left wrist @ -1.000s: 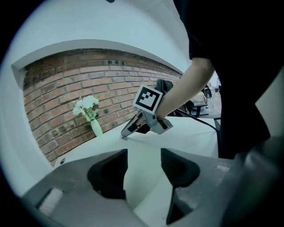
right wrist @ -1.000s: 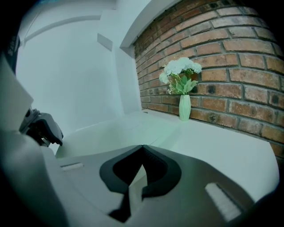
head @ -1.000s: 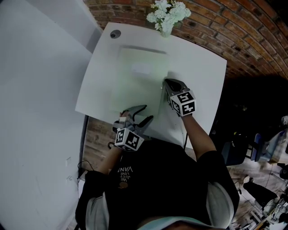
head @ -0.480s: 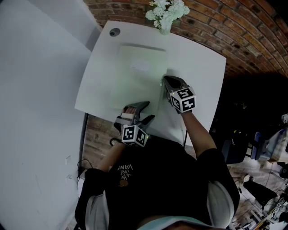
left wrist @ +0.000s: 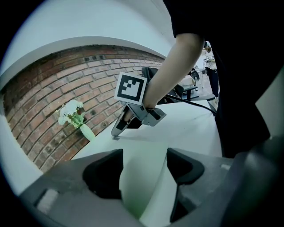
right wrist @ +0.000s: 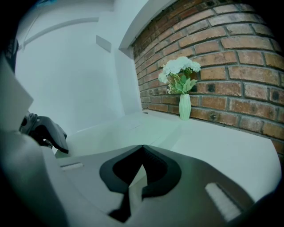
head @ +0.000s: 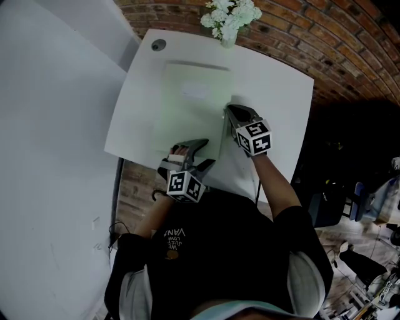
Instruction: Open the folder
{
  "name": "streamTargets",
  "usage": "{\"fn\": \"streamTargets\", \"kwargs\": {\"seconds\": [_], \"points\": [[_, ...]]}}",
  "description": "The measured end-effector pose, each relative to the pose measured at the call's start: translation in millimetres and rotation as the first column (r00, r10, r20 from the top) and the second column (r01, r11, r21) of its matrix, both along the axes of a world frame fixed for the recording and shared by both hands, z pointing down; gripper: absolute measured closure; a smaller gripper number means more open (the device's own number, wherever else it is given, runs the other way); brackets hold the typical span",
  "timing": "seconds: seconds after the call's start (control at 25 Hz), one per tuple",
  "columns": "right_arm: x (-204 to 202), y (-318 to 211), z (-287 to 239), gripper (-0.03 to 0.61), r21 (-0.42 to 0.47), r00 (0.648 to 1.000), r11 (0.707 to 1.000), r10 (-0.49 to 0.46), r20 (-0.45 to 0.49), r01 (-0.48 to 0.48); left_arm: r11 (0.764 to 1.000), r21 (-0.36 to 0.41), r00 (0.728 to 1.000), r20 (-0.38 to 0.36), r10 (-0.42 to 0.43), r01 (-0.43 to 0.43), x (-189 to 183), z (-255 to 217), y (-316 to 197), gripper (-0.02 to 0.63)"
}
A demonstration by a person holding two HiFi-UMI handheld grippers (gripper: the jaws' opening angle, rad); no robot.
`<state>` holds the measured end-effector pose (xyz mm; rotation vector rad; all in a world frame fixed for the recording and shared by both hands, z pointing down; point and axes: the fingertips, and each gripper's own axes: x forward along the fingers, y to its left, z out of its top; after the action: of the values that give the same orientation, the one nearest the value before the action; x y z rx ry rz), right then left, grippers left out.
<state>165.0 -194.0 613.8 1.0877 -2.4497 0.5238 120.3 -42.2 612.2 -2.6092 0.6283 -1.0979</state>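
Note:
A pale green folder [head: 194,106] lies closed and flat on the white table [head: 275,94]. My right gripper [head: 228,112] sits at the folder's right edge, shut on that thin edge; in the right gripper view its jaws [right wrist: 142,148] meet at the tips with a sheet running between them. At the folder's near edge is my left gripper [head: 203,153]. Its jaws have just been opening and now stand wide [left wrist: 144,155]. The folder's near edge [left wrist: 137,195] lies between them, untouched by the pads. The right gripper [left wrist: 116,132] shows ahead in the left gripper view.
A green vase of white flowers [head: 228,19] stands at the table's far edge against a brick wall. A round cable hole [head: 159,45] is at the far left corner. A white wall runs along the left. The person's body is close to the near edge.
My left gripper has shifted slightly right, rolled, and its jaws have spread wider. The right gripper and the folder have not moved.

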Motion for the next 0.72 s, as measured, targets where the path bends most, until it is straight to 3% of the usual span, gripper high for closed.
{"fn": "streamTargets", "kwargs": {"seconds": [0.24,0.6,0.72], "points": [[0,0,0,0.58,-0.002,1.0,1.0,0.002,0.0,-0.002,1.0,-0.009,0.999,-0.028,0.024,-0.024,0,-6,2,0.327],[1,-1,1,0.58,-0.032,1.0,0.999,0.014,0.012,-0.014,0.992,-0.059,0.993,-0.032,0.114,-0.116,5,-8,13,0.482],[0,-1,3,0.58,-0.046,1.0,0.999,0.022,0.011,-0.021,0.99,-0.07,0.992,-0.04,0.123,-0.125,4,-9,14,0.493]]}}
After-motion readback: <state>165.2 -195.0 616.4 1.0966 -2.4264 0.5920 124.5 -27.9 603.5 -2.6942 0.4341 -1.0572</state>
